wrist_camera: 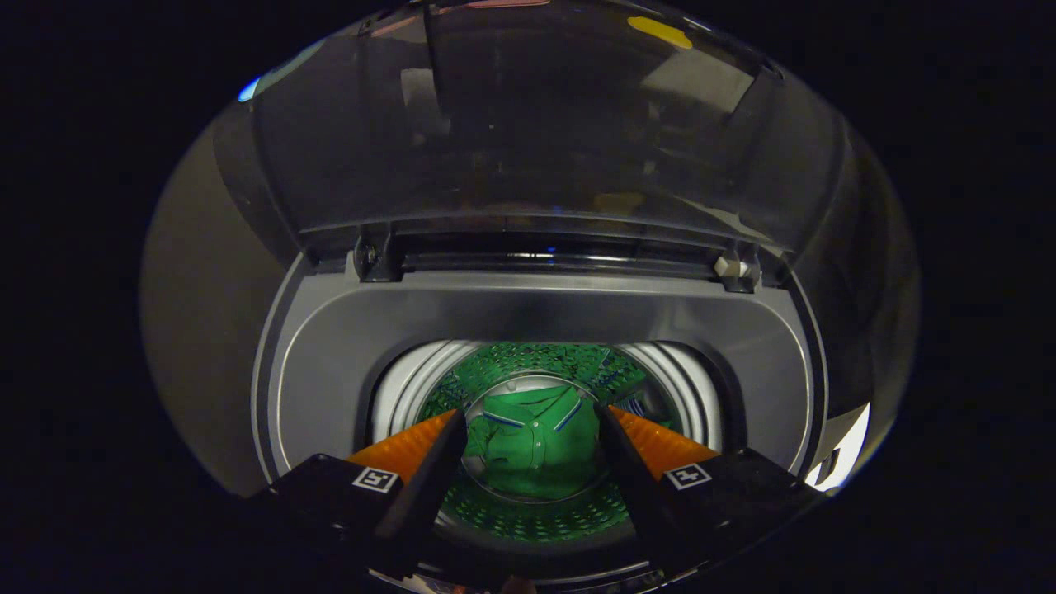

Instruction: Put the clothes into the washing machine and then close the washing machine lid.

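A green collared shirt (532, 445) lies at the bottom of the washing machine drum (528, 367), seen from above through the round opening. My gripper (528, 417) hangs over the opening, open, with nothing between its fingers; the shirt sits well below and beyond the fingertips. The machine's grey top panel (330, 346) rings the opening. Its dark see-through lid (528, 124) stands raised upright behind the opening, hinged at the back (375, 256).
The white inner rim (404, 388) of the tub curves around the drum's perforated wall. A second hinge (737, 268) sits at the back right. Outside the machine, a plain pale surface (198, 330) runs along the left side.
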`<action>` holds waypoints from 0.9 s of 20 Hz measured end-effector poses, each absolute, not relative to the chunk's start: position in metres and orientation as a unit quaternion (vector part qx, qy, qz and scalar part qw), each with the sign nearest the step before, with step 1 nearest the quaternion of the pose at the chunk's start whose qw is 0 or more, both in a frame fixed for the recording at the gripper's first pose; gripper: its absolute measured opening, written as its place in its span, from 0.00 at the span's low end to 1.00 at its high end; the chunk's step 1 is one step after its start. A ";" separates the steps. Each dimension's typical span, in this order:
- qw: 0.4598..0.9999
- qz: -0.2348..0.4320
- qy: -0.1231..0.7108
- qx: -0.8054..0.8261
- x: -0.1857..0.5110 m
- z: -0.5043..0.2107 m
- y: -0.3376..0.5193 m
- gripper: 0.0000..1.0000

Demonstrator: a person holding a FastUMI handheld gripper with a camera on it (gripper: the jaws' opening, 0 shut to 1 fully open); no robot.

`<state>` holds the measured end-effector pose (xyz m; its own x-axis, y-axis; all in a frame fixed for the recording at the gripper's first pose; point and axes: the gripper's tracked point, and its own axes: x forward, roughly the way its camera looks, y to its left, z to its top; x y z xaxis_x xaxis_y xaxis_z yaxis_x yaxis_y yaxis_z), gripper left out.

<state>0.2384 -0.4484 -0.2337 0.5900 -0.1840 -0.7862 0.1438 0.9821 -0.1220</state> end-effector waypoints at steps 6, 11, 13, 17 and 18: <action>0.918 -0.116 0.380 -0.004 0.242 -0.129 -0.446 1.00; 0.936 -0.114 0.334 0.003 0.248 -0.032 -0.444 1.00; 0.942 -0.112 0.315 0.001 0.254 -0.003 -0.442 1.00; 0.954 -0.113 0.276 0.007 0.275 0.049 -0.446 1.00; 0.957 -0.115 0.268 0.008 0.282 0.060 -0.446 1.00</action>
